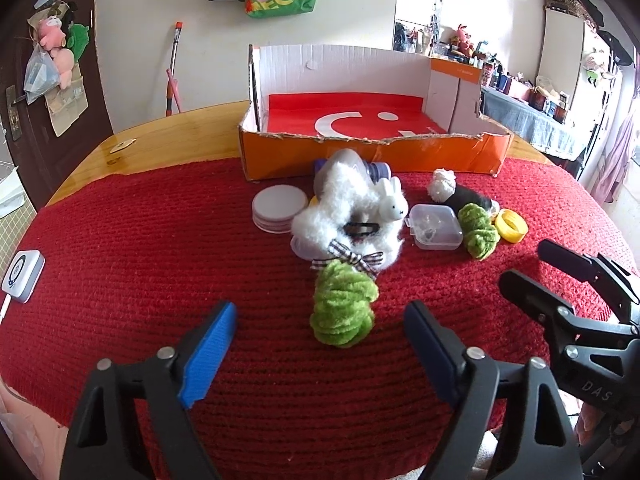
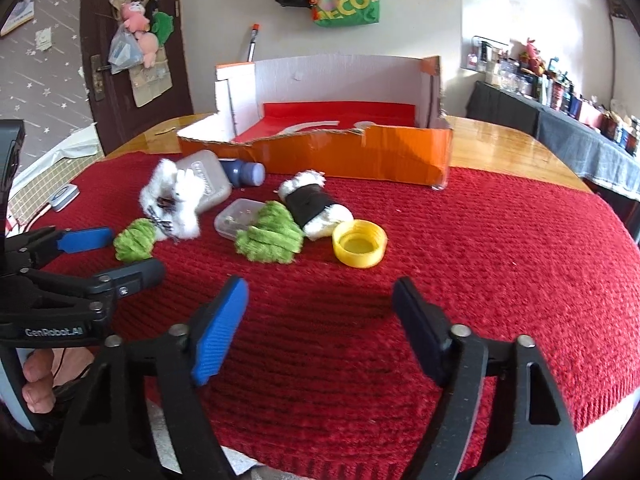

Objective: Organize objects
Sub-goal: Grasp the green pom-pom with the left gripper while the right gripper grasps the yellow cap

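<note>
Small objects lie on a red knitted cloth (image 1: 140,280) before an open orange cardboard box (image 1: 372,152) (image 2: 360,152). A green yarn ball (image 1: 344,308) (image 2: 134,240) lies just ahead of my open, empty left gripper (image 1: 320,320). Behind it sits a white fluffy scrunchie with a rabbit, black clip and checked bow (image 1: 352,224) (image 2: 176,200). A second green yarn ball (image 1: 478,232) (image 2: 270,236), a clear plastic case (image 1: 434,226), a yellow cap (image 2: 360,242) and a black-and-white plush roll (image 2: 316,204) lie ahead of my open, empty right gripper (image 2: 320,304).
A stack of white round pads (image 1: 278,208) and a grey bottle with a purple cap (image 2: 244,172) lie near the box. A small white device (image 1: 22,276) sits at the cloth's left edge. The wooden table (image 2: 500,140) shows beyond the cloth.
</note>
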Motion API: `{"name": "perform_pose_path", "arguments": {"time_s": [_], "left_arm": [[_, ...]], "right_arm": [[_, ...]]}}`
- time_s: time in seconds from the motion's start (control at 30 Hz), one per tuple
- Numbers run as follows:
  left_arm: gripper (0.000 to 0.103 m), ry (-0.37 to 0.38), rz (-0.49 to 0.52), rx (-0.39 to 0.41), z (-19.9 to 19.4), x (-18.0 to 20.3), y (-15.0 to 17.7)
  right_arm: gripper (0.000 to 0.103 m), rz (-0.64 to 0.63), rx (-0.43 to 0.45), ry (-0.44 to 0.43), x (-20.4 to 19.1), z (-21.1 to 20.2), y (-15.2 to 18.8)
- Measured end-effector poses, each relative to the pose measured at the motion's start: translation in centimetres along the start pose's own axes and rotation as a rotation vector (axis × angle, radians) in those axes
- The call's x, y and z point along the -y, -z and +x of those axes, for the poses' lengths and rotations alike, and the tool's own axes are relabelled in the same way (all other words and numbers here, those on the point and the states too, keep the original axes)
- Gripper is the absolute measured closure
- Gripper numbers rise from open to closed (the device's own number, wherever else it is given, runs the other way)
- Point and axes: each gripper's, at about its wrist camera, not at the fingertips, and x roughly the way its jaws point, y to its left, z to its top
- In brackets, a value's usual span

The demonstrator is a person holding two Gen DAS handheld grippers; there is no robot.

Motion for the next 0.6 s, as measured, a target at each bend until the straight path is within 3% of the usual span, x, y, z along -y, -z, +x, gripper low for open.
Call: {"name": "perform_pose_path", "arguments": {"time_s": [0.23,0.43,0.6], "left_arm": [[0.028,0.008,-0.005,0.003,0.0,-0.1,-0.3],[0.035,0.001,-0.003,0.012,0.1,-0.2,-0.4],[0.045,0.002,0.0,0.013,0.2,-0.2,-0.6]], "right_arm": [[0.053,-0.042,-0.003,-0.031,-1.3,0.7,-1.0],[0.053,-0.015,-0.005,0.049,0.8,0.8,-1.4],[0.058,0.014,-0.026,0.059,2.4,2.0,-1.8]]}}
